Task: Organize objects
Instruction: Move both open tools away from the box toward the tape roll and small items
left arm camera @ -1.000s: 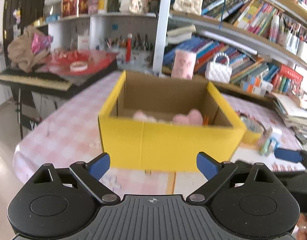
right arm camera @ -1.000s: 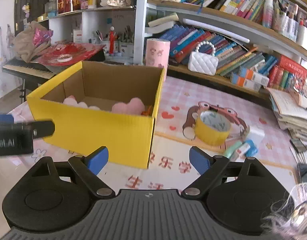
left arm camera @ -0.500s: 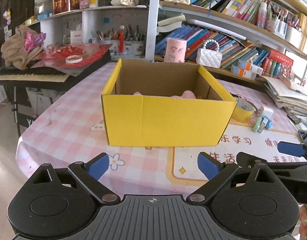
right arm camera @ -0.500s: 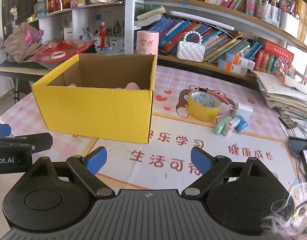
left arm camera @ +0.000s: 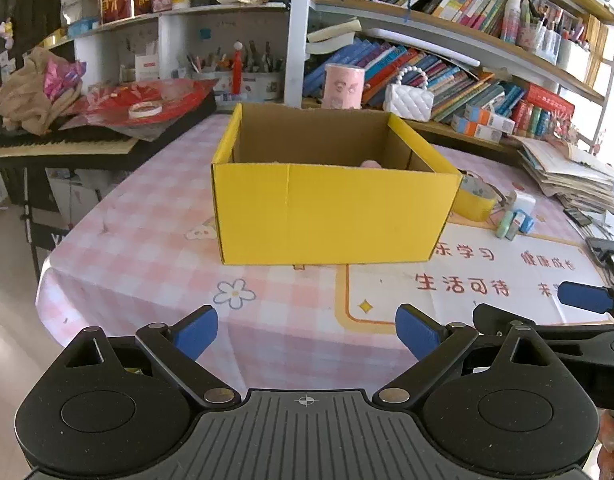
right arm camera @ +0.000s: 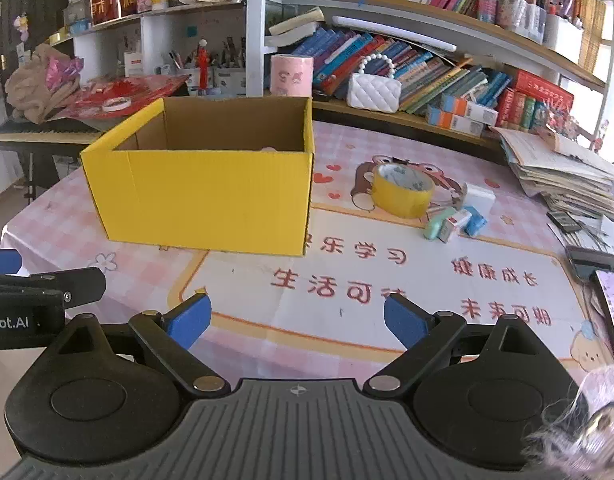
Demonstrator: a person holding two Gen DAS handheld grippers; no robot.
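yellow box is sitting open-topped on the pink checked tablecloth, left of centre in the right wrist view, with something pink just peeking over its rim. left gripper is hovering over the table's near edge, its blue pads spread wide and gripping nothing. right gripper is hanging beside it, jaws likewise parted and empty. further right, a yellow tape roll is resting near the box, and small erasers are lying just beside the tape. a stack of papers is sitting at the far right.
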